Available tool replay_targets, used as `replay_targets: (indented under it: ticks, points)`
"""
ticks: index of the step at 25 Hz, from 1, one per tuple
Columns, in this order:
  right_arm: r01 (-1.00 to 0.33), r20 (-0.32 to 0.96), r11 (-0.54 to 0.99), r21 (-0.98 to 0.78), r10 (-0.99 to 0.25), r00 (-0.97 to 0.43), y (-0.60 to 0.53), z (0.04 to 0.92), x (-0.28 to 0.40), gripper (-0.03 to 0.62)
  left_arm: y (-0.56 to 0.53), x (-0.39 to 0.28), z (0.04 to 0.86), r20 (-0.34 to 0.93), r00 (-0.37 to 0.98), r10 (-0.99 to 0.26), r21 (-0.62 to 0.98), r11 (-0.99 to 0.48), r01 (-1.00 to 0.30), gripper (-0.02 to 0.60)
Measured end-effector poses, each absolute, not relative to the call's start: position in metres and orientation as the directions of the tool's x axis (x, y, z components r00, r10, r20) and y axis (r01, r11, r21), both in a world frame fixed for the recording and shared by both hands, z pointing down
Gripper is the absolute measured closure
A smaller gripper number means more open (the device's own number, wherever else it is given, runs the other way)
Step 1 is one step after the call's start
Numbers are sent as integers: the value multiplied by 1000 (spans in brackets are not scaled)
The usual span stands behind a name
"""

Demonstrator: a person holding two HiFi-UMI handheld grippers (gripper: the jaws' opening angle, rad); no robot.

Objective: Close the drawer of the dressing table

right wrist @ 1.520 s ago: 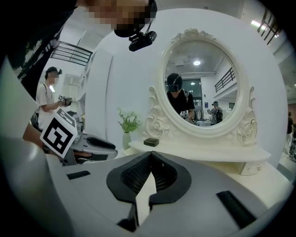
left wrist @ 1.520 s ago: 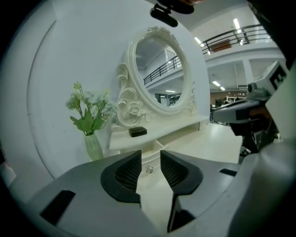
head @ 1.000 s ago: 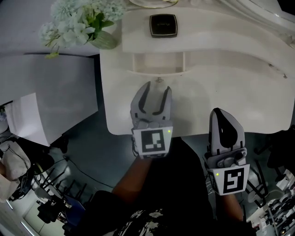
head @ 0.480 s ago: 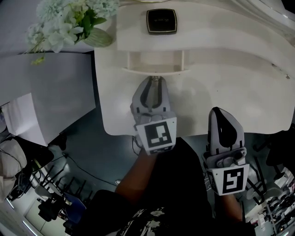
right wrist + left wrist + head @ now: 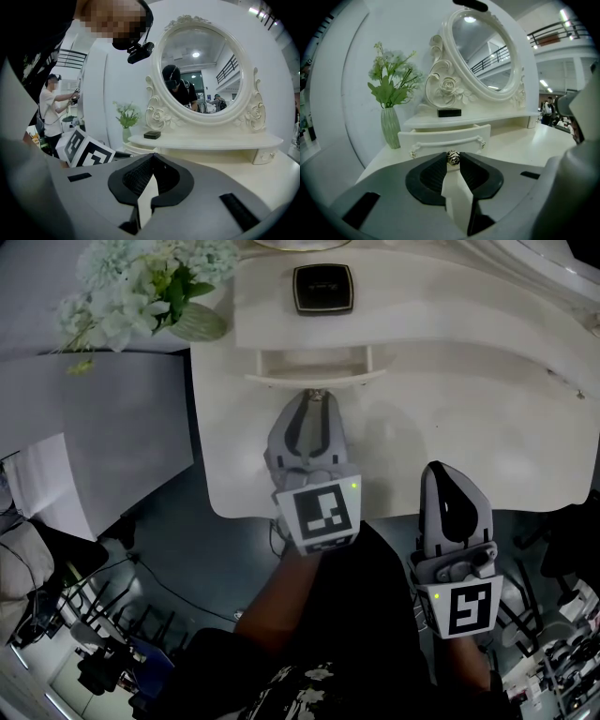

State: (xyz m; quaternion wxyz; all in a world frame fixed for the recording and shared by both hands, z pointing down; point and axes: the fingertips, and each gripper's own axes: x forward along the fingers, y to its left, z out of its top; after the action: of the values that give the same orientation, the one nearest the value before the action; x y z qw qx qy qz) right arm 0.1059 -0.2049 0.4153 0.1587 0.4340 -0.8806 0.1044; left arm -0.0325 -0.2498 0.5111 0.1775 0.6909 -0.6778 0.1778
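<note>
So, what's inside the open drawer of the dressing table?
The head view shows only bare, pale bottom in the drawer, with nothing in the exposed part. Its back portion is hidden under the shelf. In the left gripper view, the drawer front blocks the inside.

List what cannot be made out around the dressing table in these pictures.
- Drawer interior: left gripper view, hidden behind its own front panel.
- Black case contents: every view shows only its outside.
- Mirror: head view, cut off by the top edge.
- Tabletop right end: head view, cut off by the right edge.
</note>
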Motion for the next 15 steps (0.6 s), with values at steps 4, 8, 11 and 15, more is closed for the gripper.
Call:
replay_targets:
  ticks: [4, 8, 11, 15]
  points:
    - [-802, 371, 595, -46, -736, -567, -205, 417, 109, 595, -255, -34, 511, 485, 17, -874, 10, -14, -1000, 495]
    - [-807, 372, 589, -47, -739, -562, -206, 418, 109, 595, -260, -34, 513, 493, 19, -870, 17, -12, -1000, 495]
    - [-807, 368, 588, -49, -741, -562, -209, 417, 108, 595, -265, -36, 515, 496, 20, -868, 19, -12, -1000, 495]
    - [-808, 358, 587, -45, -746, -562, -212, 417, 108, 595, -273, -37, 517, 501, 26, -865, 25, -16, -1000, 495]
